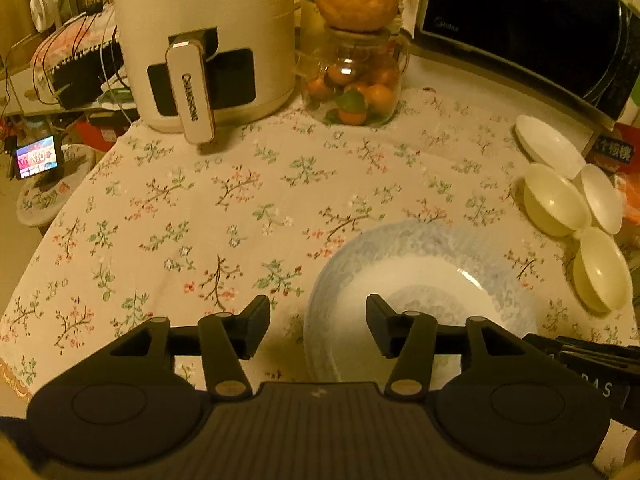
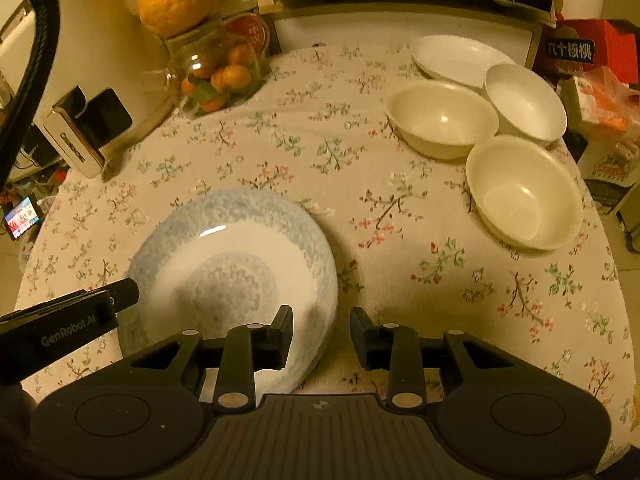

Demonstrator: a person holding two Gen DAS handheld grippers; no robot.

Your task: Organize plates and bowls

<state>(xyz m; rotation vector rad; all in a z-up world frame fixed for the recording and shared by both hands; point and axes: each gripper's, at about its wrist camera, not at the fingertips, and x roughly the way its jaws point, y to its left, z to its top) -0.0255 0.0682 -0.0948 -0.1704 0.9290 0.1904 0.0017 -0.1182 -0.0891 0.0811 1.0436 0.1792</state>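
A large blue-patterned plate (image 1: pixel 420 264) (image 2: pixel 236 248) lies on the floral tablecloth near the front edge. My left gripper (image 1: pixel 318 328) stands open astride the plate's left rim, one finger outside on the cloth and one over the plate, pads clear of it. My right gripper (image 2: pixel 322 334) is open astride the right rim in the same way. Each gripper shows at the edge of the other's view. At the right sit a white plate (image 2: pixel 456 58), two cream bowls (image 2: pixel 442 118) (image 2: pixel 524 192) and a white bowl (image 2: pixel 524 100).
A white air fryer (image 1: pixel 200 40) stands at the back left, with a glass jar of small oranges (image 1: pixel 352 88) topped by a big orange beside it. A black microwave (image 1: pixel 520 20) fills the back right. Boxes (image 2: pixel 600 60) crowd the table's right side.
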